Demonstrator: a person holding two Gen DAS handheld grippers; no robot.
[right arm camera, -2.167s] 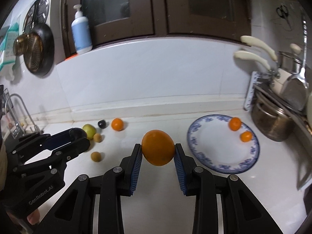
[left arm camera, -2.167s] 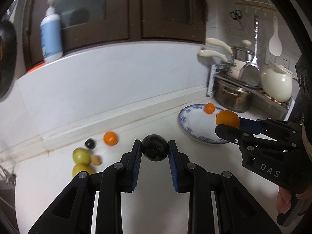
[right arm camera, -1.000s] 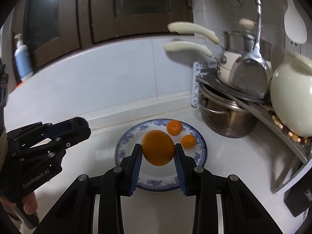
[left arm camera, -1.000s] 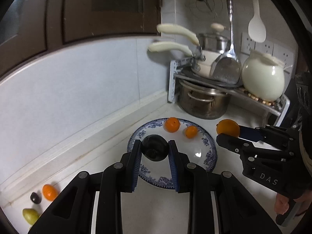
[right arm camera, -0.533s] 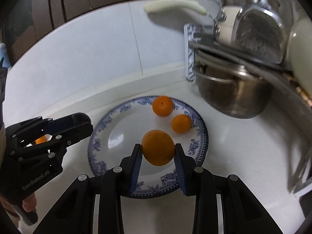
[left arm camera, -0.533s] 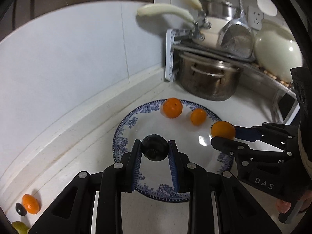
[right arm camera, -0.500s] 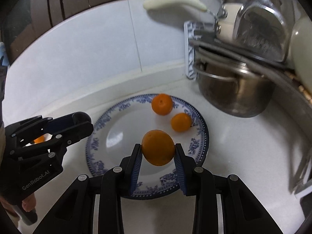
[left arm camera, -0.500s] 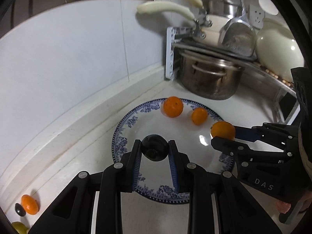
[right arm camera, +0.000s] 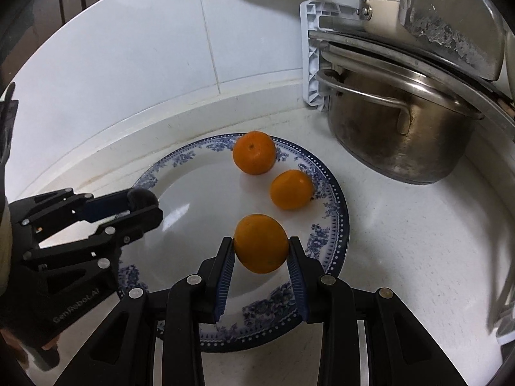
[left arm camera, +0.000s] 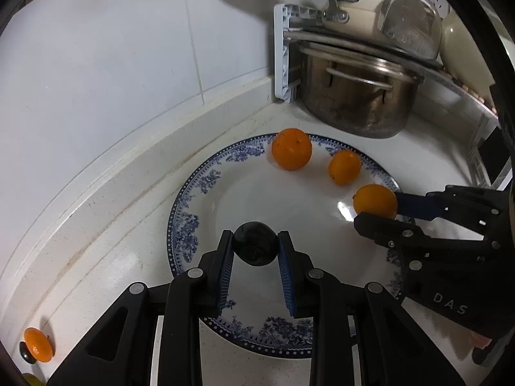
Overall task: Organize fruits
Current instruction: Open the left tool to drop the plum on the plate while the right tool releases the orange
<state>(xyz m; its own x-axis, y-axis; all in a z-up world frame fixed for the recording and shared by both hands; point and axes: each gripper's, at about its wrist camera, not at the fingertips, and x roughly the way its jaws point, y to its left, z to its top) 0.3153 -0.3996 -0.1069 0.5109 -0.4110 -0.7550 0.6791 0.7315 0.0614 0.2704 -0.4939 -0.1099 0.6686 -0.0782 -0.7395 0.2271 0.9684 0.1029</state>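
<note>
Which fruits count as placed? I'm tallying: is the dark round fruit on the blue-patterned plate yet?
Not yet: the dark round fruit is clamped in the left gripper over the blue-patterned plate.

dim, sharp, fisheye-warped edges

White lettering "DAS" is printed on the side of the black plastic right gripper body, visible in the left wrist view, to the right of the left gripper's own fingers and nearer the camera than that gripper's tips. White lettering "GenRobot.AI" is printed on the side of the black plastic left gripper body, visible in the right wrist view, to the left of the right gripper's own fingers, running slantwise upward. No other text, number or sign is legible in either view.
</note>
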